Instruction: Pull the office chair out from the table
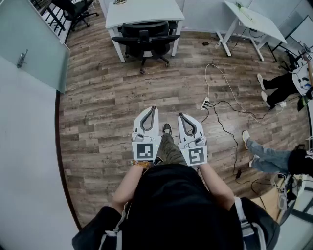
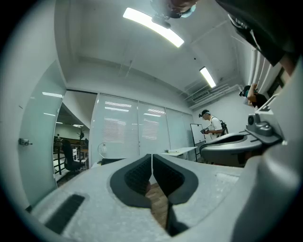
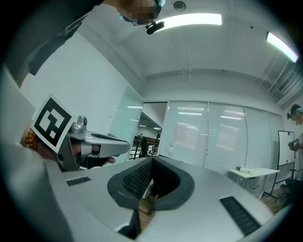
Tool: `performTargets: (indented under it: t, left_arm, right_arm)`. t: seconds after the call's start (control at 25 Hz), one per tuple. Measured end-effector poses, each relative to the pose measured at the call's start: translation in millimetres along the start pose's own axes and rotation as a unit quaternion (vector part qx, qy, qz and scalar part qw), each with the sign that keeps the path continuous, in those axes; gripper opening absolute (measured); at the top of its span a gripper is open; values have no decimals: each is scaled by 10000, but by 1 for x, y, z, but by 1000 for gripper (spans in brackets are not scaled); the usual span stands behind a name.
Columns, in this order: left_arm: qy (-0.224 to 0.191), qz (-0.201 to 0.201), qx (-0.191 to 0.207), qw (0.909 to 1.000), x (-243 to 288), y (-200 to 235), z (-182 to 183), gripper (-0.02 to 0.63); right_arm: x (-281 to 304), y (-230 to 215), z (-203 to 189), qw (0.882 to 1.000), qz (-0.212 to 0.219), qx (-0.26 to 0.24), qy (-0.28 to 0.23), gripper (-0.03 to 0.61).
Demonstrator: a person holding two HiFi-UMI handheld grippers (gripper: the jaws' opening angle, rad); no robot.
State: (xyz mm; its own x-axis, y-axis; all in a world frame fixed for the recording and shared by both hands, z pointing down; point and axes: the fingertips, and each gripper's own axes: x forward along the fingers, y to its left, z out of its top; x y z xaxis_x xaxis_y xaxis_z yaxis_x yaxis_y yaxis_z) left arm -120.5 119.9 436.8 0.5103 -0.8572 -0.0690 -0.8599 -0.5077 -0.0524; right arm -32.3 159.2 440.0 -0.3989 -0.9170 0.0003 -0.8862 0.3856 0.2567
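A black office chair (image 1: 145,40) is tucked under a white table (image 1: 143,11) at the far side of the room in the head view. My left gripper (image 1: 152,108) and right gripper (image 1: 181,115) are held side by side in front of my body, well short of the chair. Both are shut and empty, with the jaws touching. In the left gripper view my left gripper (image 2: 151,158) points level toward glass walls. My right gripper (image 3: 152,160) also points level in the right gripper view, and the other gripper (image 3: 94,142) shows beside it at the left.
A power strip (image 1: 205,103) with trailing cables lies on the wood floor to the right. A second white table (image 1: 252,19) stands at the back right. A person's legs (image 1: 266,154) and other people are at the right edge. A glass partition (image 1: 32,41) runs along the left.
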Motion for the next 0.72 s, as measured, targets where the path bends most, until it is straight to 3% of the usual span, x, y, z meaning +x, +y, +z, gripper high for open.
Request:
performTargets:
  t: [0.24,0.4,0.52,0.72]
  left_arm:
    - [13,-49,147,9999,-8,6,-1,25]
    - [-79,-40,176,9998,-6,13,4,25]
    - [-98,-88,329,9994,-1,19,7,25]
    - [-7,-38,264,9996,17,33,4,25]
  right_arm:
    - [0,17,8,9988,330,325,-168,8]
    - [14,20,-2,9992,308,205,127,8]
    - [24,16,-5,9993,277,181,159,8]
    - [42,3,-9,9994,186,184,243,8]
